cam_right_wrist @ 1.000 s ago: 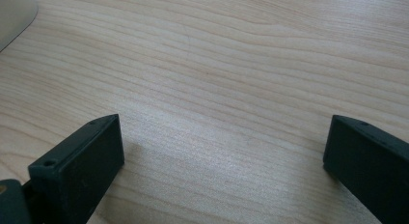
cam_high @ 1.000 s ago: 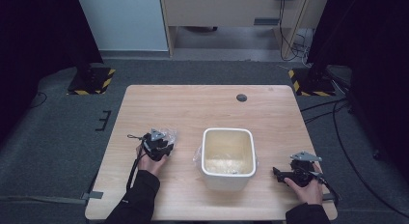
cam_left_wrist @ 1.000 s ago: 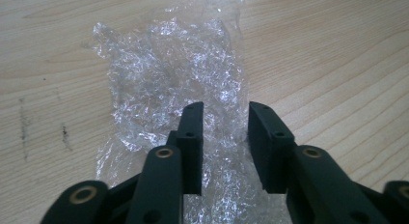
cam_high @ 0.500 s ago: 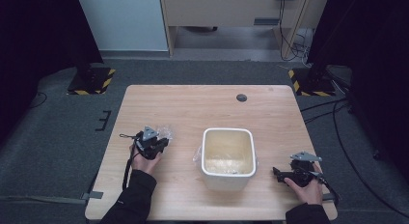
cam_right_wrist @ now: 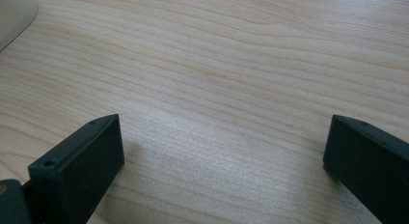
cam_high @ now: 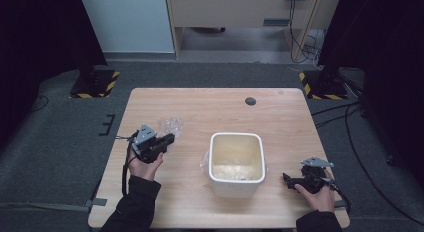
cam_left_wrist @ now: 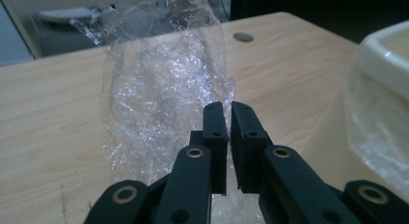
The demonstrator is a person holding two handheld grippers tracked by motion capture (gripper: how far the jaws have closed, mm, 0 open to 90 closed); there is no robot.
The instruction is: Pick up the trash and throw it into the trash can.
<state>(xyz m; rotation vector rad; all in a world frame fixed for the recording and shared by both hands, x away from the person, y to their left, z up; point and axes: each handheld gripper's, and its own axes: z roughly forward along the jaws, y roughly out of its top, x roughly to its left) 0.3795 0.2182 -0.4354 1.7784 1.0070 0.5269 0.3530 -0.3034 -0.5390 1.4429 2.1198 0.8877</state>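
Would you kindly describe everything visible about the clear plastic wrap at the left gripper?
The plastic wrap is a thin, transparent, heavily crinkled film that glints in the light. The left gripper has shut on its lower edge, and it stands up bunched above the jaws. In the high view it sits over the table, left of the white bin.

A white tub (cam_high: pixel 236 184) stands on the wooden table (cam_high: pixel 215 104), dark hole (cam_high: pixel 250 101) behind.

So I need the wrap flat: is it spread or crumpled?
Crumpled: the clear wrap hangs bunched and creased from the shut left tongs.
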